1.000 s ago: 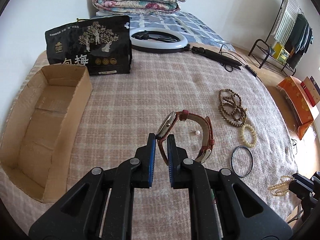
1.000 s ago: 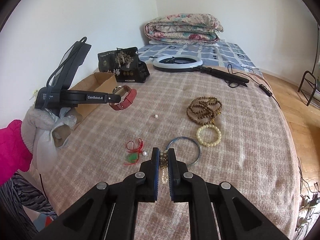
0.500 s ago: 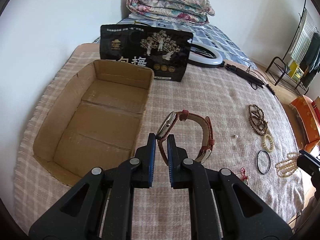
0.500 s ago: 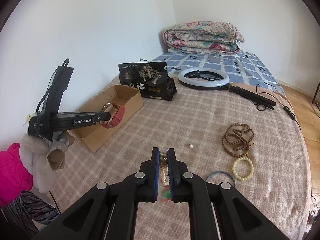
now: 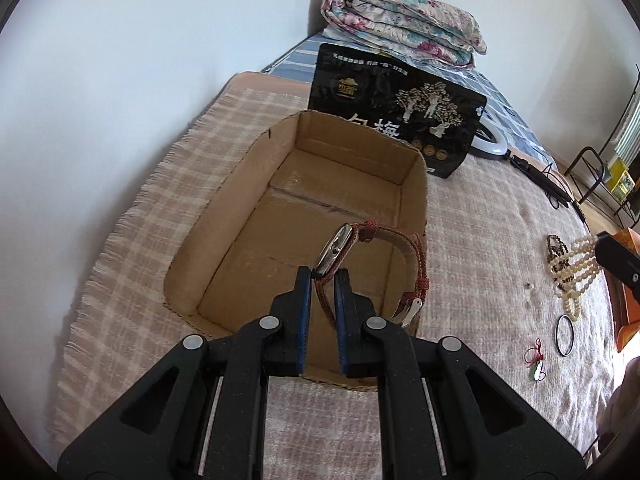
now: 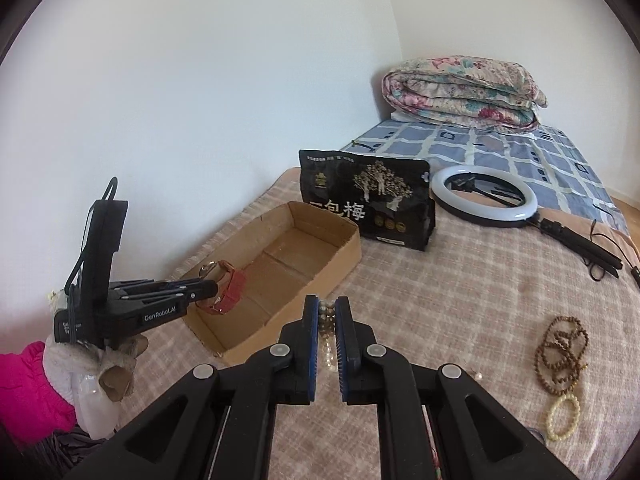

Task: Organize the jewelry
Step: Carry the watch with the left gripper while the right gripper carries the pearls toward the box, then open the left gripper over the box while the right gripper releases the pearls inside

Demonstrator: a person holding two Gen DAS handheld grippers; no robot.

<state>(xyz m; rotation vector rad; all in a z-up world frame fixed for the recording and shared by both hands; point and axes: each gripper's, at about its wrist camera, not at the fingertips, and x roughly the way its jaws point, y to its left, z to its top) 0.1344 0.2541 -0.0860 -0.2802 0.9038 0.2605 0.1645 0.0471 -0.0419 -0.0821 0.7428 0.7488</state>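
Above the near end of an open cardboard box (image 5: pixel 256 216), a wristwatch (image 5: pixel 340 250) with a red woven strap hangs in the air, its strap pinched between the closed jaws of the left gripper (image 5: pixel 321 280). The watch face tilts up and the buckle end dangles over the box's right wall. In the right wrist view, the right gripper (image 6: pixel 327 312) is clamped on a strand of pale pearl-like beads (image 6: pixel 326 314), held over the checked blanket (image 6: pixel 460 280) just beside the box's near corner. A gloved hand (image 6: pixel 92 360) with a pink sleeve (image 6: pixel 28 392) carries the left gripper. Behind the box stands a black printed bag (image 6: pixel 368 200), touching its far wall. Further right lie a ring light (image 6: pixel 484 196), a dark wooden bead string (image 6: pixel 562 354) and a cream bead bracelet (image 6: pixel 562 416). A thin dark bangle (image 5: pixel 564 335) and a small red knotted charm (image 5: pixel 535 356) rest well apart from the box. A folded floral quilt (image 6: pixel 460 92) sits by the wall.
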